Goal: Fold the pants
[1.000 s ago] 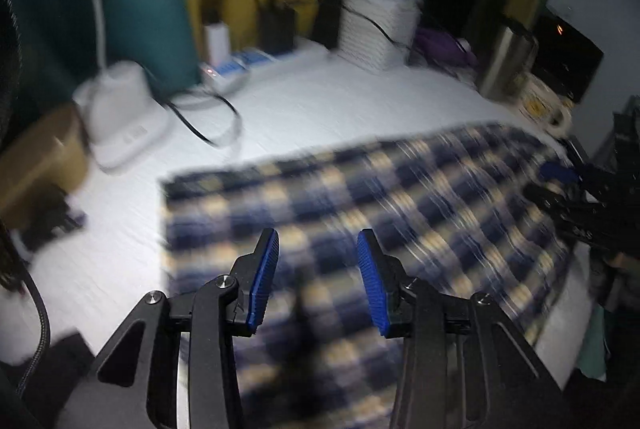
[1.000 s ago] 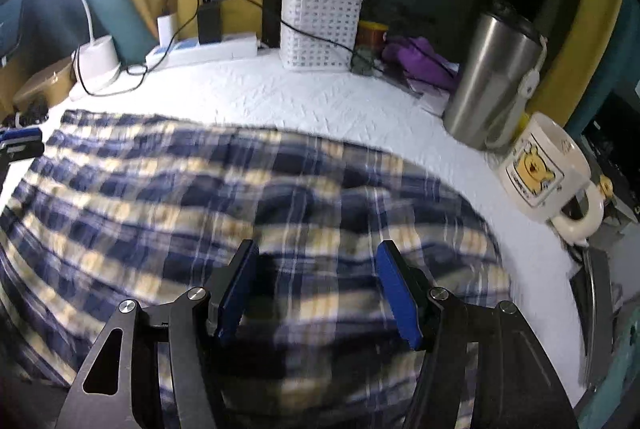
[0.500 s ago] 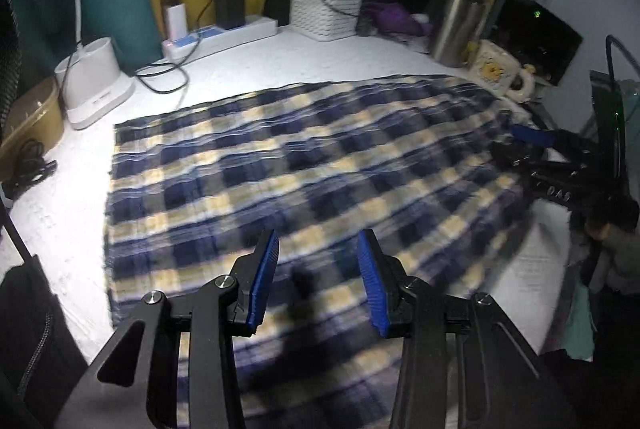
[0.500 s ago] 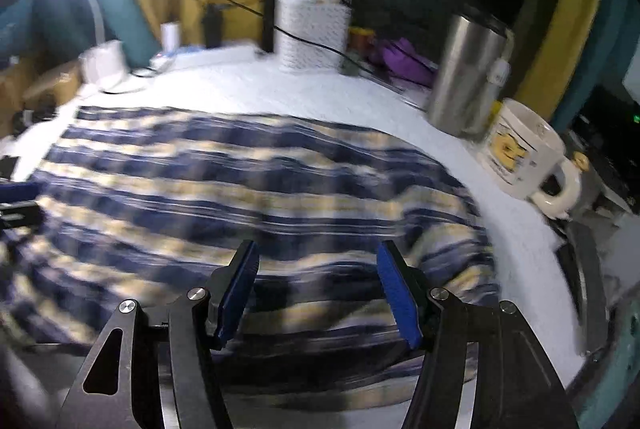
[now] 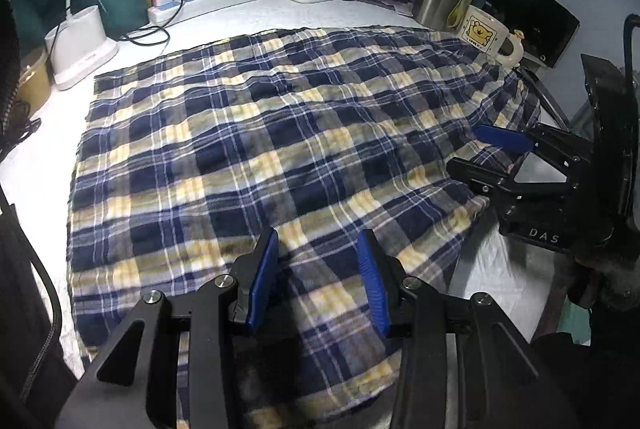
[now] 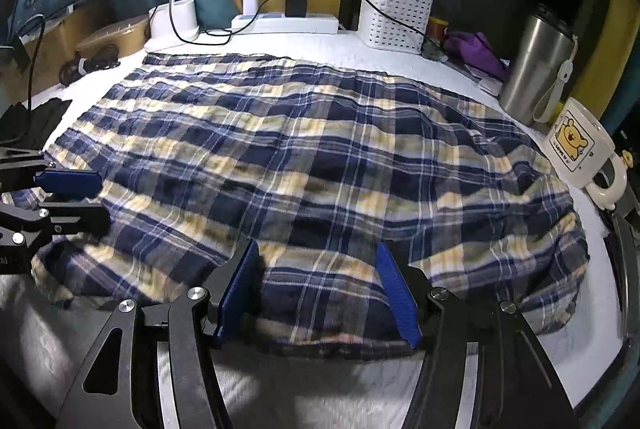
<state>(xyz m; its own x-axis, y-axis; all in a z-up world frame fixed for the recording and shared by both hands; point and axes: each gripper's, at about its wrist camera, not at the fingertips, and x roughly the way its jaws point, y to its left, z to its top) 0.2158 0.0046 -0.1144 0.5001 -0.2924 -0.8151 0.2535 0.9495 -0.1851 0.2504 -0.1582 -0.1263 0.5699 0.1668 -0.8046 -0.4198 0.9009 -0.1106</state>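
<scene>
From the left wrist view, your left gripper (image 5: 318, 277) hangs spread over the near edge of the pants (image 5: 256, 149), which lie flat on the white table (image 5: 280, 17). They look light, soft and limp, so pinch at an edge or corner

From the right wrist view, your right gripper (image 6: 320, 293) is spread too, holding nothing; the cloth is wrinkled blue-and-yellow plaid

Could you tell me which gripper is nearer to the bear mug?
Right. The right gripper hovers over the pants' edge just below the bear mug; the left gripper sits at the near edge, farther away.
</scene>
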